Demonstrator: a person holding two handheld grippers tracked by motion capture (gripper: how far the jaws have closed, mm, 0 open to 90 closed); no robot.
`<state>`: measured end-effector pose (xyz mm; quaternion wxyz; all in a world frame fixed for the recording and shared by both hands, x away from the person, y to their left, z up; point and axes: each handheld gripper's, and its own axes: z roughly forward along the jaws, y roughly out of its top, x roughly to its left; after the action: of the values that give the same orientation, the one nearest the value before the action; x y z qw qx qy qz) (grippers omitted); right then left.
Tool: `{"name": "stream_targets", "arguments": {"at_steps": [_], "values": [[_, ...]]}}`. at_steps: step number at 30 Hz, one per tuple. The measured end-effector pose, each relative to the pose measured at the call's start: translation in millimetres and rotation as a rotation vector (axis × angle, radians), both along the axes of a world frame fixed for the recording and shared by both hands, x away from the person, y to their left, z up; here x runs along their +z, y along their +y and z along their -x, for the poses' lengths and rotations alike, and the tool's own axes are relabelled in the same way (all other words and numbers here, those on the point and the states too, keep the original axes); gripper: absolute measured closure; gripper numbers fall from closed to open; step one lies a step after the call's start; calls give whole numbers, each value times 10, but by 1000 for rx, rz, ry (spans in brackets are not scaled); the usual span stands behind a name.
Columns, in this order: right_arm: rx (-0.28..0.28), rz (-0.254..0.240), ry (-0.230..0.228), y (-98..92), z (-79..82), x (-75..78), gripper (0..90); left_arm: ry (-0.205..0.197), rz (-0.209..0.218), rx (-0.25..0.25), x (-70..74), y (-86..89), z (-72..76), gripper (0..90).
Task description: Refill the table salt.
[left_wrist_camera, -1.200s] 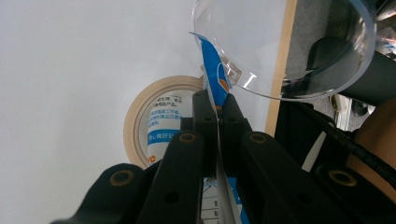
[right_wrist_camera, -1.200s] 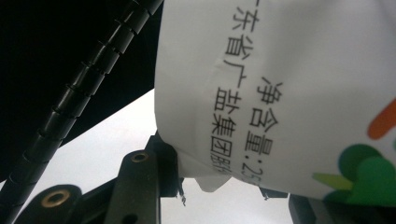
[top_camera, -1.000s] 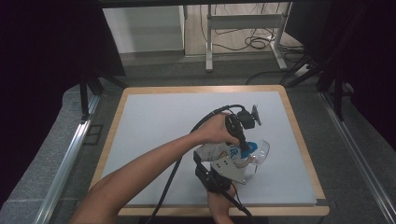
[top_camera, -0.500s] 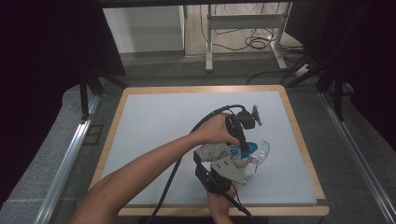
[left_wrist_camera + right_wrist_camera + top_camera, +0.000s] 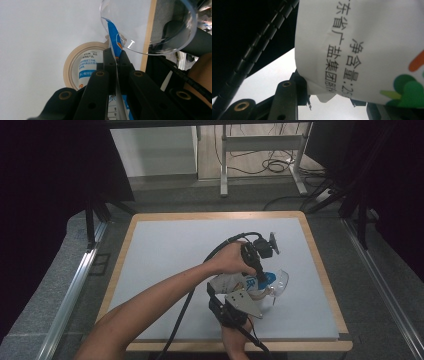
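Soft salt pouch (image 5: 235,284), limp, crinkly and likely weighty with loose grains, tipped over the clear bowl (image 5: 278,281) on the counter (image 5: 165,250): left claw (image 5: 116,58) pinches its thin top edge, right claw (image 5: 329,100) grips its lower corner, the firmer seams being the surest holds.

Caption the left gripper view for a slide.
Left gripper pinches a blue-and-white bag at a clear bowl's rim, a tape roll beyond.
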<state>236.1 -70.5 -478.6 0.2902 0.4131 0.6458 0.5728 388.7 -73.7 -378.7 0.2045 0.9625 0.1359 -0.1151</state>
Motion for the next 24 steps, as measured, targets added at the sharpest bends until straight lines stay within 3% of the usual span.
{"name": "stream_targets", "arguments": {"at_steps": [24], "values": [[0,6,0,-7,21,-14,590,1,-5,-3,-19,-13,10,894]]}}
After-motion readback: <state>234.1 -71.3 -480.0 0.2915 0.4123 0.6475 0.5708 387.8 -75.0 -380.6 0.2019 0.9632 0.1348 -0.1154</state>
